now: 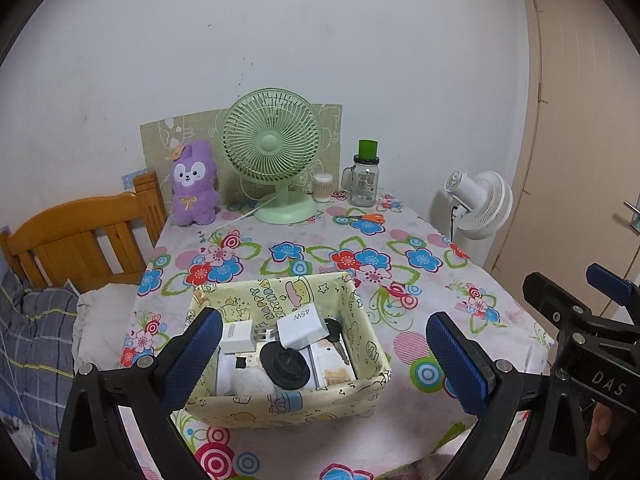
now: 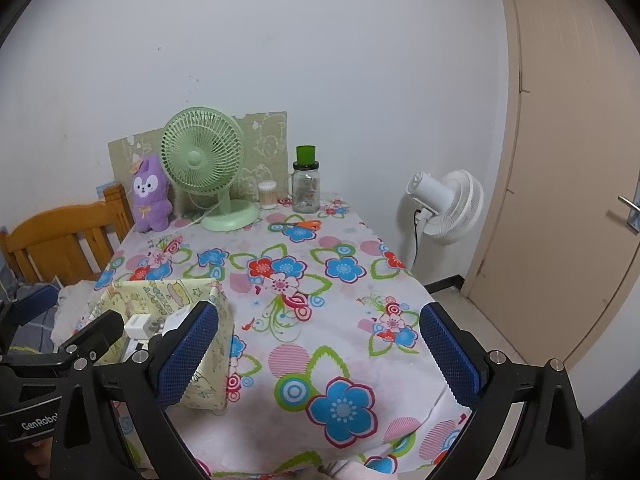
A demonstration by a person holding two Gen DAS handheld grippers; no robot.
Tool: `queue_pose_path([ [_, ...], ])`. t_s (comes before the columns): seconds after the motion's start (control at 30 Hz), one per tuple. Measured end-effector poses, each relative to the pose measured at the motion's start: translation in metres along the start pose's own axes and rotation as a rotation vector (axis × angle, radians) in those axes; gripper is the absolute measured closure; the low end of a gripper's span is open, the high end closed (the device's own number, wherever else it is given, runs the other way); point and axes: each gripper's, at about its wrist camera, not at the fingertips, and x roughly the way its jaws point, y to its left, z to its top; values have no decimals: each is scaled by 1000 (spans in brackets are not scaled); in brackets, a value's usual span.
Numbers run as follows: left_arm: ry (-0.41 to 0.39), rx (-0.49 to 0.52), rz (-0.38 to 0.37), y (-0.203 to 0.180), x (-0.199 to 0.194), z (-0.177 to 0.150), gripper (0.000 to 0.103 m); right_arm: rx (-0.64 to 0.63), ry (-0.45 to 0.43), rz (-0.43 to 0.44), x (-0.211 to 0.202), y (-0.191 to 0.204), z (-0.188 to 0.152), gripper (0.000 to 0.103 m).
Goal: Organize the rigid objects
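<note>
Chargers (image 1: 236, 336), key (image 1: 340, 346) and black lid (image 1: 286, 365) fill yellow basket (image 1: 360, 390).

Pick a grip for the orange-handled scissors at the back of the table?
Take the scissors across the closed blades, from above. They lie flat on the tablecloth, blades left, handles right, so only a top-down pinch works; the loops look too wide for a firm hold.
</note>
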Motion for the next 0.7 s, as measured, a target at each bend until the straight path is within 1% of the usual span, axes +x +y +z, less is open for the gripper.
queue_pose_path([
  [0.37,-15,26,-9,-1,1,0,0,2,-3,-5,2,1,0,1],
  [0.7,-11,23,-16,-1,3,1,0,4,-3,-4,3,1,1,1],
])
